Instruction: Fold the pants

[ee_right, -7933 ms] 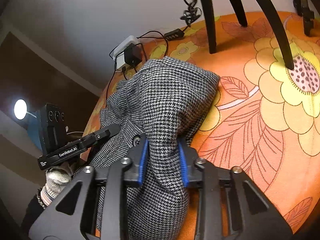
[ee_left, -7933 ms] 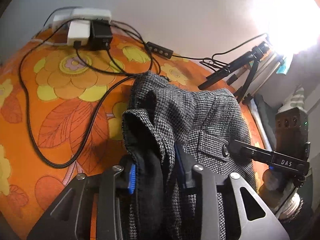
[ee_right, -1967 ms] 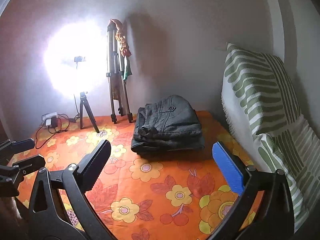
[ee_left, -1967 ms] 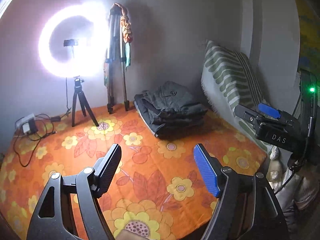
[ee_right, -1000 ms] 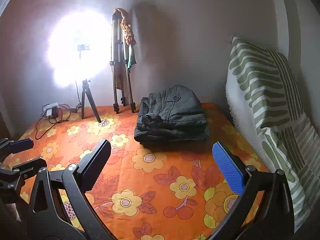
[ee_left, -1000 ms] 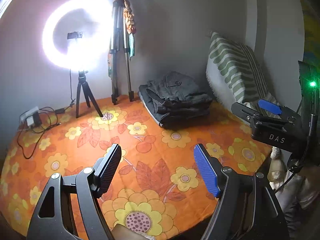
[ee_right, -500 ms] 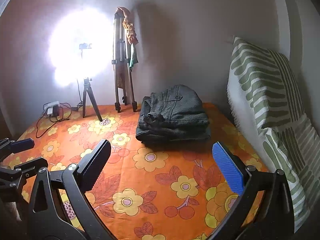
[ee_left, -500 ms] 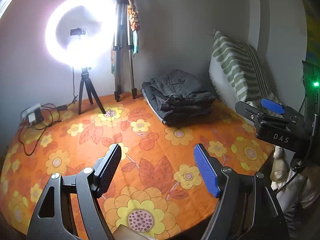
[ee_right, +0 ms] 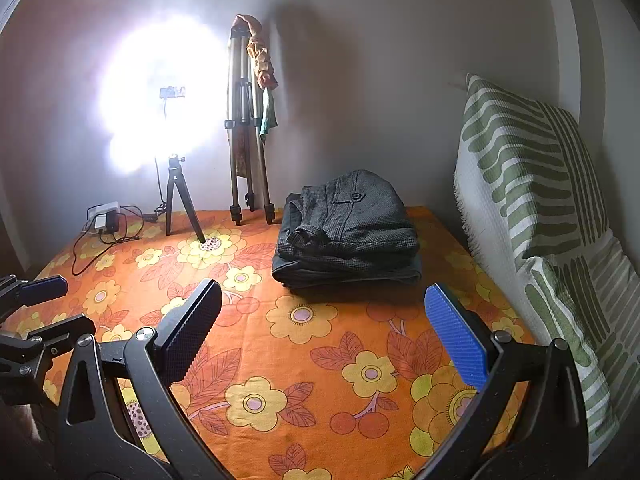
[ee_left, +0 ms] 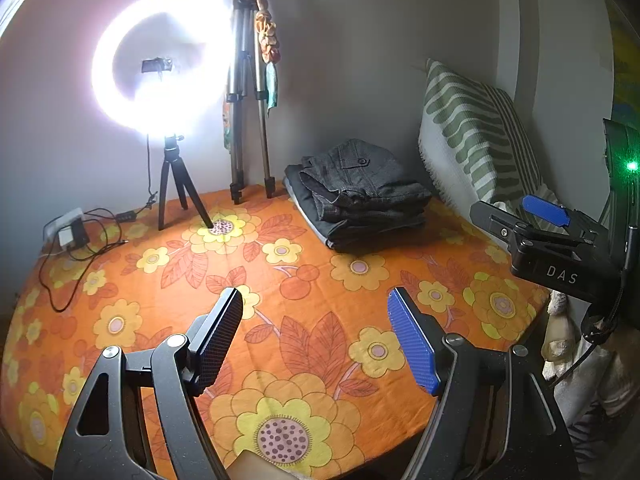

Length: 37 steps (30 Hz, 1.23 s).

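The grey houndstooth pants [ee_left: 360, 184] lie folded on a small stack of dark clothes at the far side of the orange flowered bedsheet [ee_left: 304, 300], near the wall. They also show in the right wrist view [ee_right: 352, 216]. My left gripper [ee_left: 316, 312] is open and empty, held well back from the stack over the sheet. My right gripper [ee_right: 324, 312] is open and empty too, also held back. The right gripper shows at the right edge of the left wrist view [ee_left: 536, 220].
A lit ring light on a small tripod [ee_left: 176, 184] and a taller folded tripod [ee_left: 248, 92] stand at the back wall. A power strip with cables [ee_left: 68, 232] lies back left. A green striped pillow [ee_right: 536, 200] leans on the right.
Both grippers let go of the pants and pulled far back from them. In the last second the view has shifted slightly; the pants stay still on the stack.
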### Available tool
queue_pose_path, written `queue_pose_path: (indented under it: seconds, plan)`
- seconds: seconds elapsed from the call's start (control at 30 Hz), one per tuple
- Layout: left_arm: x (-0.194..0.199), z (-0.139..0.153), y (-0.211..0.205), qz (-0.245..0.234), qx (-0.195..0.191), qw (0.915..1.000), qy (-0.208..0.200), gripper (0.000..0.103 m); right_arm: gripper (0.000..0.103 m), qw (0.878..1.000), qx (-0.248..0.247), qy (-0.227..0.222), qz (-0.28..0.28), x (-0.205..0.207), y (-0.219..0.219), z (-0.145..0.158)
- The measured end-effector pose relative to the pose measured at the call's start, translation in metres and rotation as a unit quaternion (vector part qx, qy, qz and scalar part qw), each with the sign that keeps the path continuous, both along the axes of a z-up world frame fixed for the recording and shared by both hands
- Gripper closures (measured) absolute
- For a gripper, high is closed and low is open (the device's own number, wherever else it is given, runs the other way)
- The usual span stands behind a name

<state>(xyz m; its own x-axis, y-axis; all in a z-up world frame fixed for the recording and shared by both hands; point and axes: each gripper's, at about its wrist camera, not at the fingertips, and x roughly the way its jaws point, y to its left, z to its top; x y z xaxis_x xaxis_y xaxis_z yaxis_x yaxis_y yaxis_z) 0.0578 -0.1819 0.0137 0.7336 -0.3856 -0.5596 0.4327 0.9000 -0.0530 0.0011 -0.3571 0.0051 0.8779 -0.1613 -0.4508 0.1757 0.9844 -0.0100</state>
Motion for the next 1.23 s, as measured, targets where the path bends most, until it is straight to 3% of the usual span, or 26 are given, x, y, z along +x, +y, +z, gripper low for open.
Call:
queue_pose_path:
  seconds: [1.23]
  plan:
    - [-0.001, -0.002, 0.012, 0.009, 0.003, 0.9999, -0.004, 0.028, 0.000, 1.000, -0.003, 0.001, 0.003, 0.000, 0.006, -0.002]
